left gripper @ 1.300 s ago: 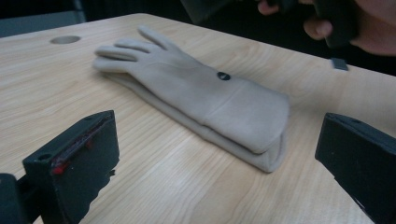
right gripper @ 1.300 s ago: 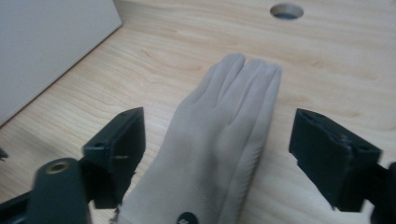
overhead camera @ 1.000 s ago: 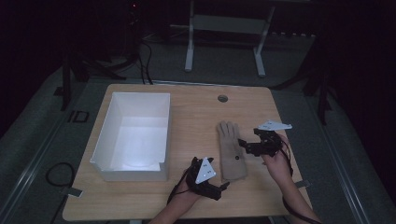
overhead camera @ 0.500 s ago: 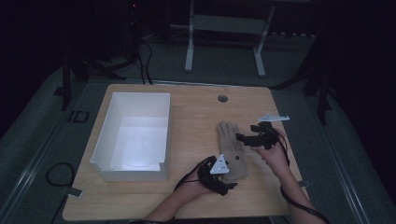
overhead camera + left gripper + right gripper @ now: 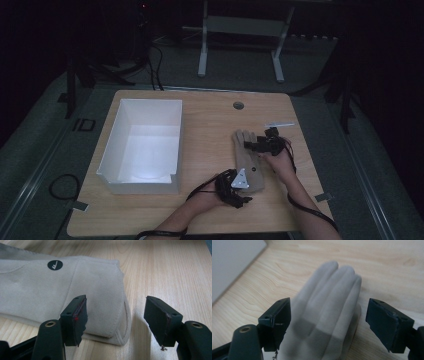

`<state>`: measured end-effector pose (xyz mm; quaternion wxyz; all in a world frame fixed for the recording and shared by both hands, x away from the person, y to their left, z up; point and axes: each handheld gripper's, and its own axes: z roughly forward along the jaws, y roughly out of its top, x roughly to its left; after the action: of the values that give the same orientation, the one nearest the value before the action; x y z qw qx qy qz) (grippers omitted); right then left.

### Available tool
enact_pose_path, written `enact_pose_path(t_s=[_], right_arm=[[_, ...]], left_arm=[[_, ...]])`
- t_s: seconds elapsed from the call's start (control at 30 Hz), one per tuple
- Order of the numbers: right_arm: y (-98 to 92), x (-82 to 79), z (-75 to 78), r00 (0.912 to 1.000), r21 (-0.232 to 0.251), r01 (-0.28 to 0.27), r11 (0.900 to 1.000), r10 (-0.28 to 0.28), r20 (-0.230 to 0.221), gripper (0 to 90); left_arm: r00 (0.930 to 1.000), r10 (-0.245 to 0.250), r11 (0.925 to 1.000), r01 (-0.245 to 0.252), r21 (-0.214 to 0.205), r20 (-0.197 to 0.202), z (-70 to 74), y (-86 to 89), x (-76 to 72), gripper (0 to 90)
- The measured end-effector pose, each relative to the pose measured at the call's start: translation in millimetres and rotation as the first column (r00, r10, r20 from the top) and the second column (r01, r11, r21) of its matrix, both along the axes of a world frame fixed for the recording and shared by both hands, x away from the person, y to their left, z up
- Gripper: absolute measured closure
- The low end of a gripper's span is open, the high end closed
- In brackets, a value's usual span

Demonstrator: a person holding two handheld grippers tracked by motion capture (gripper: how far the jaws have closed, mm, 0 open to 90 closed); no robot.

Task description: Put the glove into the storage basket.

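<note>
A pale beige glove (image 5: 248, 161) lies flat on the wooden table (image 5: 210, 120), fingers pointing away from the person. My left gripper (image 5: 240, 184) is at its cuff end. In the left gripper view the cuff (image 5: 75, 287) has its corner between the jaws of the left gripper (image 5: 116, 315), which have just been closing; the pads are not pressing on it. My right gripper (image 5: 256, 146) is low over the glove's fingers. In the right gripper view those glove fingers (image 5: 329, 302) lie between the jaws of the right gripper (image 5: 328, 320), which stand wide and have just narrowed a little.
A white open box (image 5: 145, 145) stands on the left half of the table, and its wall (image 5: 232, 262) appears at the upper left of the right gripper view. A round cable grommet (image 5: 238, 105) is near the far edge. Dark floor and a table frame lie beyond.
The left gripper has slid right to the glove's cuff. The right gripper has moved left and down over the glove's fingers.
</note>
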<state>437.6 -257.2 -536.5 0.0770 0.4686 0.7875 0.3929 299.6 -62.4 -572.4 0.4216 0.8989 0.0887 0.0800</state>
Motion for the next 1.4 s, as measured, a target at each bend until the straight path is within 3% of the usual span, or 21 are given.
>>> enact_pose_path(t_s=[0.23, 0.4, 0.53, 0.67, 0.77, 0.87, 1.03, 1.2, 1.4], right_arm=[[6.6, 5.1, -19.1, 0.9985, -0.026, 0.001, 0.9997, -0.002, -0.055, 19.0], [13.8, 2.6, -19.3, 0.9995, -0.11, -0.032, 0.9934, 0.031, -0.012, 23.2], [17.8, 1.6, -19.3, 0.9981, -0.117, -0.061, 0.9912, 0.061, -0.002, 33.6], [19.4, 2.2, -19.0, 0.9963, -0.083, -0.084, 0.993, 0.083, -0.024, 44.9], [19.9, 3.1, -18.6, 0.9947, -0.062, -0.094, 0.9936, 0.091, -0.048, 52.7], [20.9, 4.5, -17.2, 0.9921, -0.053, -0.098, 0.9937, 0.094, -0.083, 58.8], [16.0, 4.7, -17.1, 0.9932, -0.005, -0.076, 0.9971, 0.076, -0.089, 63.9], [12.2, 1.8, -12.6, 0.9941, 0.054, -0.072, 0.996, 0.076, -0.078, 64.8], [13.8, -2.1, 6.6, 0.9958, 0.072, -0.079, 0.9942, 0.082, -0.04, 64.8]], left_arm=[[0.999, -0.017, 0.9991, 0.015, 0.04, 0.041, -0.1, 0.5, 0.9, 41.6], [0.9975, 0.0, 0.9982, -0.004, 0.06, 0.071, 1.6, -0.4, -1.9, 49.1], [0.996, 0.013, 0.9968, -0.02, 0.078, 0.088, 2.9, -0.4, -1.8, 60.8], [0.9979, 0.034, 0.9973, -0.038, 0.063, 0.055, 2.8, 3.7, 6.1, 74.4], [0.9988, 0.041, 0.9987, -0.04, 0.032, -0.028, 3.2, 7.0, 14.9, 78.7], [0.9957, 0.045, 0.9988, -0.043, 0.024, -0.081, 4.5, 8.2, 19.6, 80.0], [0.9867, 0.061, 0.998, -0.063, -0.003, -0.151, 6.3, 13.4, 24.2, 81.3], [0.985, 0.058, 0.9982, -0.06, -0.008, -0.163, 12.0, 19.1, 24.0, 81.4], [0.9869, 0.067, 0.9978, -0.065, 0.015, -0.147, 35.0, 19.0, 21.0, 81.4]])
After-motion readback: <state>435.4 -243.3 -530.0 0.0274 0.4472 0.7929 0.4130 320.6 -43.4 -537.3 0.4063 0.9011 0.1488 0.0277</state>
